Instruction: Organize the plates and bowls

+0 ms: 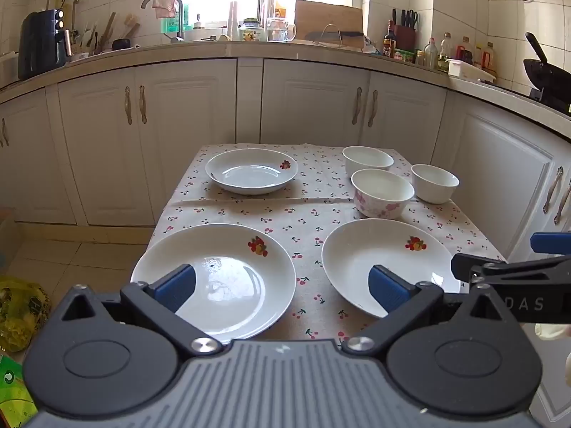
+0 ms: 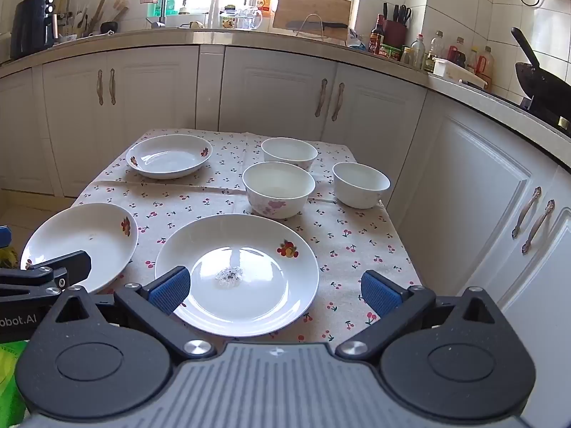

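Note:
Three white plates with a fruit print lie on the cherry-print tablecloth (image 1: 303, 214): a far plate (image 1: 251, 171), a near left plate (image 1: 214, 278) and a near right plate (image 1: 385, 264). At the far right stand three bowls: a plain one at the back (image 1: 367, 158), a pink-flowered one (image 1: 382, 192) and a plain one to the right (image 1: 433, 182). My left gripper (image 1: 282, 287) hovers open over the gap between the two near plates and holds nothing. My right gripper (image 2: 276, 290) is open above the near right plate (image 2: 237, 271), also holding nothing. The two grippers are side by side.
White cabinets (image 1: 178, 135) and a crowded counter (image 1: 321, 51) wrap around behind and to the right of the table. A black wok (image 2: 539, 78) sits on the stove at the right. On the floor to the left lies a yellow bag (image 1: 18, 310).

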